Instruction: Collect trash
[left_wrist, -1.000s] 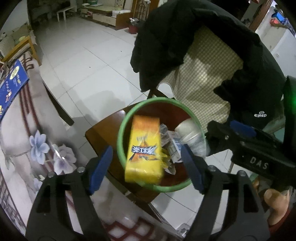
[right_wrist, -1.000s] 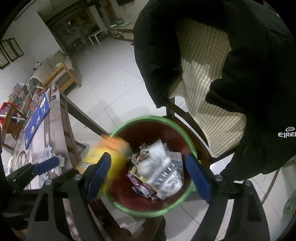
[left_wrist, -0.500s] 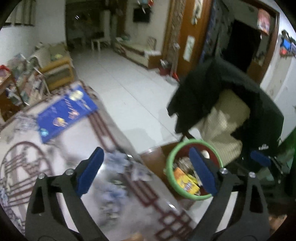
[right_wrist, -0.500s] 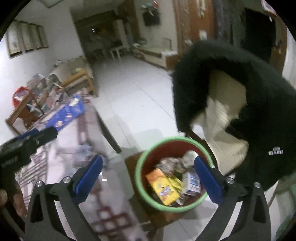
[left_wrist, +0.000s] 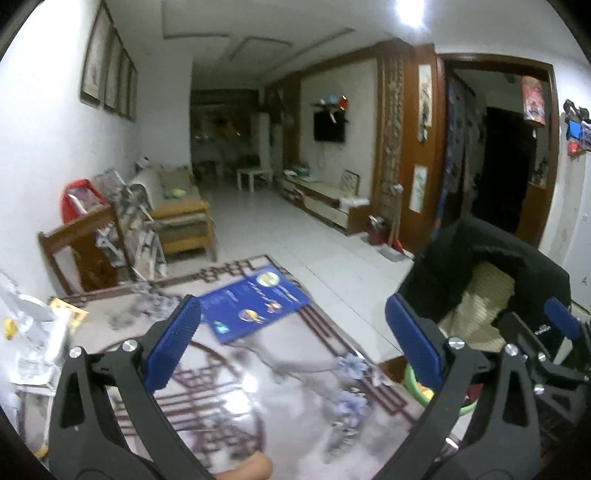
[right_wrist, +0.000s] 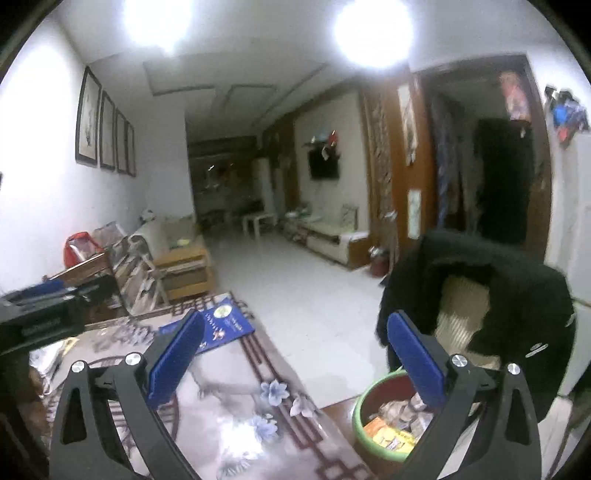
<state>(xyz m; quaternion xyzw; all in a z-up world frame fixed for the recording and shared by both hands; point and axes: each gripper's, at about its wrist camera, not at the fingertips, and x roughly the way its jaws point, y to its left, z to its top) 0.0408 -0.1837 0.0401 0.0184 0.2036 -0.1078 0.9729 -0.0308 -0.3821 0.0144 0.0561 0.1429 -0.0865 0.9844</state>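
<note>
The green-rimmed trash bin (right_wrist: 364, 402) stands on a wooden chair seat at the lower right of the right wrist view, with an orange-yellow box (right_wrist: 388, 435) and crumpled wrappers inside. Only a bit of its rim (left_wrist: 412, 384) shows in the left wrist view. My left gripper (left_wrist: 295, 343) is open and empty above the patterned table. My right gripper (right_wrist: 295, 358) is open and empty above the table's edge, left of the bin. The right gripper's body (left_wrist: 554, 343) shows at the right of the left wrist view.
A blue booklet (left_wrist: 255, 310) lies on the floral tablecloth (left_wrist: 295, 406). Crumpled plastic and paper (left_wrist: 33, 332) sit at the table's left. A black jacket (right_wrist: 498, 295) hangs over the chair behind the bin. White tiled floor (right_wrist: 295, 295) stretches beyond.
Both grippers have lifted and tilted up from over the bin, now facing across the table and room. The orange box dropped from the left gripper lies in the bin.
</note>
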